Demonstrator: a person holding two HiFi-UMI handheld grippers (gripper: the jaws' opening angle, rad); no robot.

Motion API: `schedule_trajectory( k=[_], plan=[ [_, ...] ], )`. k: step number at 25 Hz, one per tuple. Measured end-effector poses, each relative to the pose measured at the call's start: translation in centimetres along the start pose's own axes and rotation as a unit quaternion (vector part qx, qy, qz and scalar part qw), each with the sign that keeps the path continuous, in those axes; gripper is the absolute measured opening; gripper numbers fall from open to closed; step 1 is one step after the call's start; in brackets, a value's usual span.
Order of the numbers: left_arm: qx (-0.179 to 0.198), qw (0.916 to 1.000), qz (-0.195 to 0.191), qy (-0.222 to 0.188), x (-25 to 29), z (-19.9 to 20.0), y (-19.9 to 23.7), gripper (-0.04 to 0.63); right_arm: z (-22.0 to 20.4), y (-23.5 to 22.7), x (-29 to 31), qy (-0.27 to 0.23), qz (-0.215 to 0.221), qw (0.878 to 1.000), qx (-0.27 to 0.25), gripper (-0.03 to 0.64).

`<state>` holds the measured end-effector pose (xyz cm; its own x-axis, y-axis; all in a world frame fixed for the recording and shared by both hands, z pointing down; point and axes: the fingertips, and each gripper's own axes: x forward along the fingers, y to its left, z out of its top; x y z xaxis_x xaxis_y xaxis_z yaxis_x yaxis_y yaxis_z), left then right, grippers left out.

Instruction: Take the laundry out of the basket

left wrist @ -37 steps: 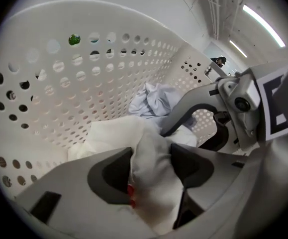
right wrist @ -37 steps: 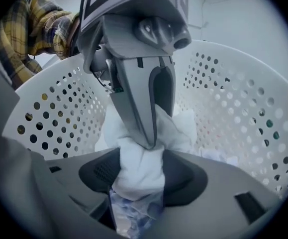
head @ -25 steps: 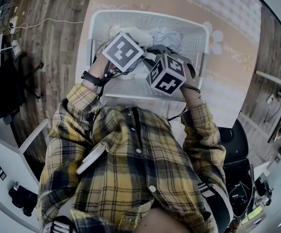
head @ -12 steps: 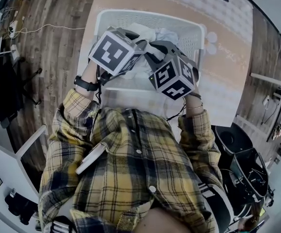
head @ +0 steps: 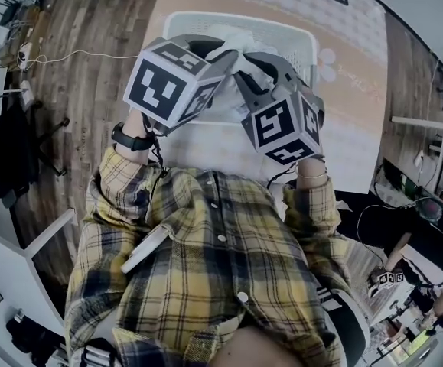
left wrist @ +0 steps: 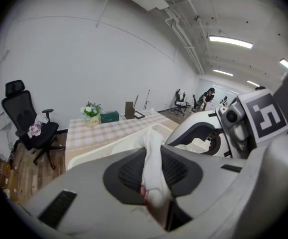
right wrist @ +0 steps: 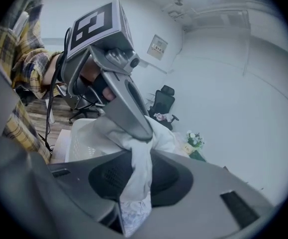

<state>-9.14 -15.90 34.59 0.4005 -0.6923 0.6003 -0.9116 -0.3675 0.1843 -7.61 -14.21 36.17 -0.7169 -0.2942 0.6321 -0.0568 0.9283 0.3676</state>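
Left tool (head: 227, 56) clenched on white garment (left wrist: 152, 178); right tool (head: 249, 73) clamped on apparently same garment, held up over basket (head: 305, 46) on checked surface (head: 343, 121). Garment mostly out; setting down left; remaining laundry unclear.

Head camera steeply down over basket (head: 301, 46), claw cameras close-up along jaws, sharing laundry (left wrist: 153, 176)

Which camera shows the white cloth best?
The right gripper view: the white cloth hangs big between its fingers. The left gripper view shows a pinched strip; the head view, barely a peek.
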Motion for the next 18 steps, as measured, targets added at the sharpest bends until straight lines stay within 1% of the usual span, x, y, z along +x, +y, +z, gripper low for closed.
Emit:
schedule_trajectory(
  k=[3, 8, 14, 18],
  plan=[
    [0.002, 0.9996, 0.001, -0.030, -2.2, 1.7, -1.0, 0.098, 1.9, -0.3, -2.0, -0.017, -0.030, 0.999, -0.011, 0.121],
    [0.020, 0.9961, -0.001, -0.086, -5.7, 5.4, -3.0, 0.097, 5.0, -1.7, -6.0, -0.053, -0.085, 0.995, -0.022, 0.121],
    [0.044, 0.9885, -0.018, -0.143, -9.4, 10.2, -6.8, 0.095, 8.3, -3.6, -12.1, -0.088, -0.171, 0.981, -0.034, 0.120],
    [0.067, 0.9815, -0.053, -0.171, -11.1, 12.4, -9.4, 0.094, 9.3, -4.3, -15.8, -0.088, -0.223, 0.970, -0.035, 0.120]
  ],
)
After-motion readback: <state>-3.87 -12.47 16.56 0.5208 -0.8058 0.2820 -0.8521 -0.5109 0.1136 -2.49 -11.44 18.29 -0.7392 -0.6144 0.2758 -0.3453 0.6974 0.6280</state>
